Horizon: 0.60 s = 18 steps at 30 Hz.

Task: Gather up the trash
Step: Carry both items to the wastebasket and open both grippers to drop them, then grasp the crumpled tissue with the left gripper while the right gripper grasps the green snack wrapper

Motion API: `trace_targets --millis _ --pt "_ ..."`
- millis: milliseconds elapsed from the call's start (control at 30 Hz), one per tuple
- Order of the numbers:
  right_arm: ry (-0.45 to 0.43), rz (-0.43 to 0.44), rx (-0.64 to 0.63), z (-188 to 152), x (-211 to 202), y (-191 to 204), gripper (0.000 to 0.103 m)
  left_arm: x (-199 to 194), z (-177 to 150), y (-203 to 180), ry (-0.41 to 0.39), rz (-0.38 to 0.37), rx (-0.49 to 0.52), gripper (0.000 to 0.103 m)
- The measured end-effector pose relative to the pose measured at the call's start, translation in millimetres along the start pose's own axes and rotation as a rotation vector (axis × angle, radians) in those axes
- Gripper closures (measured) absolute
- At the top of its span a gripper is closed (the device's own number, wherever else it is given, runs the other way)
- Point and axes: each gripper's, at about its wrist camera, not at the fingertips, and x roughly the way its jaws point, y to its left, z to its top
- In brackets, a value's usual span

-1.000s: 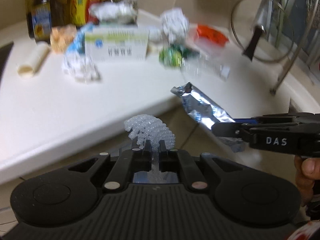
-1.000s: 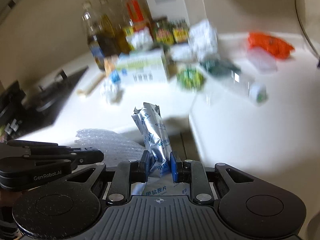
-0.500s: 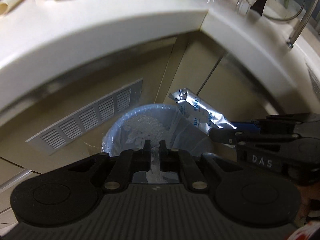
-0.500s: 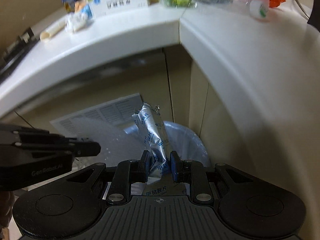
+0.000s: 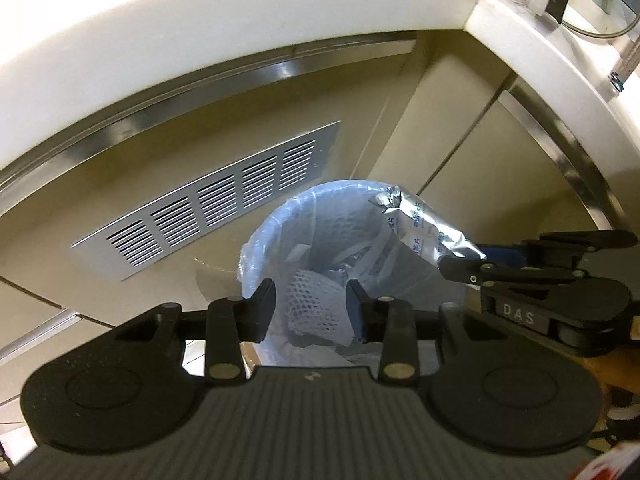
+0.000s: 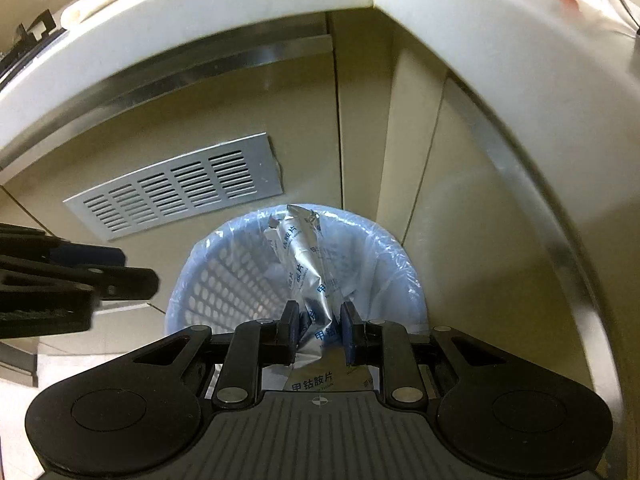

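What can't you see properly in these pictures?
- Bin bottom: right wrist view, hidden by the foil packet and right gripper.
- Countertop items: both views, cut off by the top edge.
- Trash under the mesh: left wrist view, dim, behind the left gripper.

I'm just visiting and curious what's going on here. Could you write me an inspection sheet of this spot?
Surface: white counter curving over beige cabinet doors.
Job's things: bin with a blue liner on the floor below; white foam net lying inside it; foil pouch held above it.
Clutter: a few items on the counter's far edge, too cut off to name.
Grippers: left gripper over the bin, jaws opening, nothing between the pads; right gripper shut on the foil pouch.
Cables: nothing seen.
Surroundings: metal vent grille in the cabinet front, metal trim under the counter.
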Motion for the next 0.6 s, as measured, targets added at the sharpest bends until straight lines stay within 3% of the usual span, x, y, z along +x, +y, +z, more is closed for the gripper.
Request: trace_targets --millis 200,233,300,600 --pt "0.004 0.017 0.019 3 12 1 0.077 0 -1 2 -0.005 0.012 -0.022 0.069" --pt "0.006 0.018 0.020 3 14 0 0.073 -2 -1 3 -0.006 0.014 -0.024 0.069" --pt "-0.001 0.013 0.020 3 12 0 0.044 -2 -1 6 -0.007 0.017 -0.030 0.069" --pt "-0.002 0.022 -0.010 5 -1 7 0.042 -19 -1 10 -0.034 0.029 -0.038 0.069"
